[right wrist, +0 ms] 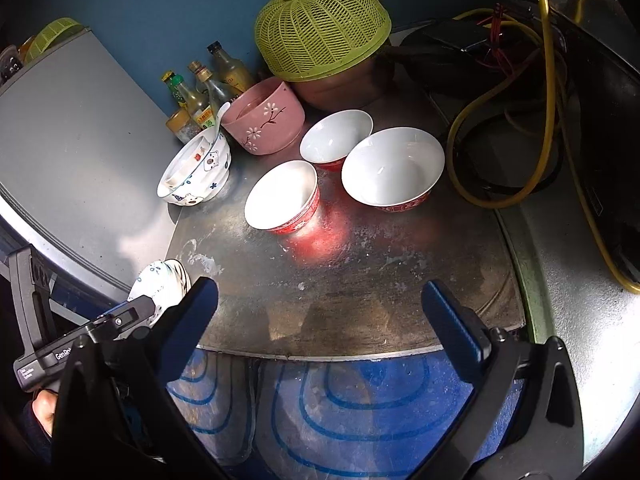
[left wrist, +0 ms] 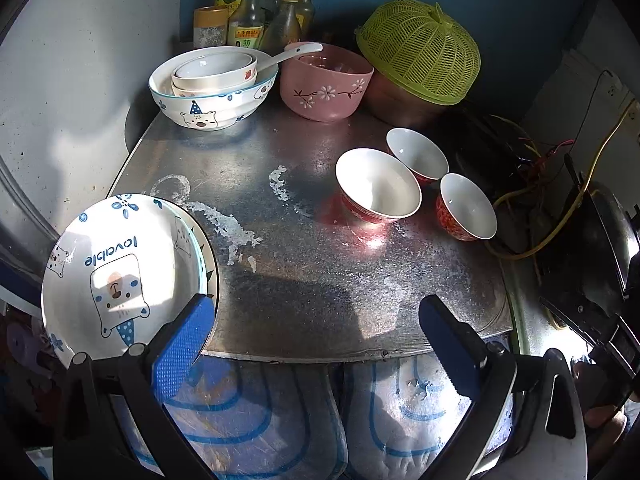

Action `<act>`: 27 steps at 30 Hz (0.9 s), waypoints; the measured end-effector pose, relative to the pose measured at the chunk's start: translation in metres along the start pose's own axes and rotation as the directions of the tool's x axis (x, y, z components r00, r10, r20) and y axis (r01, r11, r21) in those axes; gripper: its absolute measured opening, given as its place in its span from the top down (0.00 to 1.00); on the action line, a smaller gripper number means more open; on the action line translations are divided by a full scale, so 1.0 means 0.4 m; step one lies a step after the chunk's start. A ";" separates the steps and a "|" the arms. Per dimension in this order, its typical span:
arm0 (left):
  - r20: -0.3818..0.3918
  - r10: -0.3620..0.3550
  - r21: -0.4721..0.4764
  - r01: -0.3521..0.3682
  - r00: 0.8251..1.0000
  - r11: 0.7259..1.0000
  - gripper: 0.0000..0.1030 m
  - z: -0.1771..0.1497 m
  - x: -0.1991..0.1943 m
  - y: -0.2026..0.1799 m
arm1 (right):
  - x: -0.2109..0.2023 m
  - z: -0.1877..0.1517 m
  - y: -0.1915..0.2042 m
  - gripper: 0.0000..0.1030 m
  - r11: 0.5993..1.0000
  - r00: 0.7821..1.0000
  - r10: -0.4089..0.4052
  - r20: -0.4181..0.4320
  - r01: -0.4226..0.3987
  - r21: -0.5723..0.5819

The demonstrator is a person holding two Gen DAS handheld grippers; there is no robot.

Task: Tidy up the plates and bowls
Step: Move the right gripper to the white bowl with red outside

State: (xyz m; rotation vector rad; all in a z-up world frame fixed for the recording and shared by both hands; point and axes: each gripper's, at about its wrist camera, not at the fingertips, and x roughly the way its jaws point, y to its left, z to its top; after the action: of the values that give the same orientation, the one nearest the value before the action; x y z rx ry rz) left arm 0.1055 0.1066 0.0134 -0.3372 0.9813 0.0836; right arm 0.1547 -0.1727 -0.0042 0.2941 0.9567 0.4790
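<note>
While both the left gripper (left wrist: 316, 344) and the right gripper (right wrist: 320, 320) gape wide with nothing held, the plates (left wrist: 120, 264) lie at nine o'clock on the table (left wrist: 304, 240), three red bowls (left wrist: 378, 188) at two, stacked bowls (left wrist: 212, 88) at eleven.

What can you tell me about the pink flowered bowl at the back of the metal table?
The pink ceramic-looking bowl with white blossoms and dark twigs painted on its side stands upright at the back of the grey metal tabletop. It is deep, with steep walls and a wide rim. A white spoon reaches across from the neighbouring white bear-print bowl, its end at the pink rim. The green mesh food cover sits close on its other side. Neither gripper is near it.
</note>
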 end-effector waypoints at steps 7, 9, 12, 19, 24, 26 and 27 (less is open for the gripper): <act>-0.031 -0.028 0.016 0.028 0.999 0.999 0.01 0.058 0.063 -0.015 | 0.027 0.030 -0.029 0.01 0.996 0.998 0.064 0.016 -0.065 0.059; -0.033 -0.044 0.023 0.045 0.998 0.999 0.01 0.089 0.083 -0.012 | 0.047 0.042 -0.031 0.01 0.994 0.997 0.074 0.008 -0.075 0.077; -0.055 -0.058 0.012 0.058 0.997 0.998 0.01 0.141 0.121 0.002 | 0.084 0.059 -0.030 0.02 0.987 0.995 0.098 -0.005 -0.096 0.128; -0.104 -0.108 0.054 0.114 0.989 0.992 0.01 0.241 0.224 0.022 | 0.227 0.096 -0.007 0.22 0.979 0.993 0.095 -0.072 -0.080 0.190; -0.149 -0.147 0.068 0.158 0.978 0.985 0.09 0.291 0.308 0.028 | 0.312 0.118 0.005 0.36 0.970 0.993 0.090 -0.081 -0.068 0.234; -0.176 -0.160 0.086 0.177 0.971 0.980 0.18 0.305 0.343 0.022 | 0.341 0.128 0.008 0.42 0.965 0.992 0.090 -0.083 -0.067 0.252; -0.187 -0.164 0.097 0.184 0.969 0.978 0.19 0.310 0.361 0.018 | 0.355 0.132 0.008 0.44 0.963 0.993 0.084 -0.082 -0.060 0.263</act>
State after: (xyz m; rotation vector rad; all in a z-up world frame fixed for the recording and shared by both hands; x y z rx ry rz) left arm 0.2836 0.1411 -0.0445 -0.3289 1.1243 -0.1643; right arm 0.2669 -0.0985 -0.0743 0.5493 1.1040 0.4364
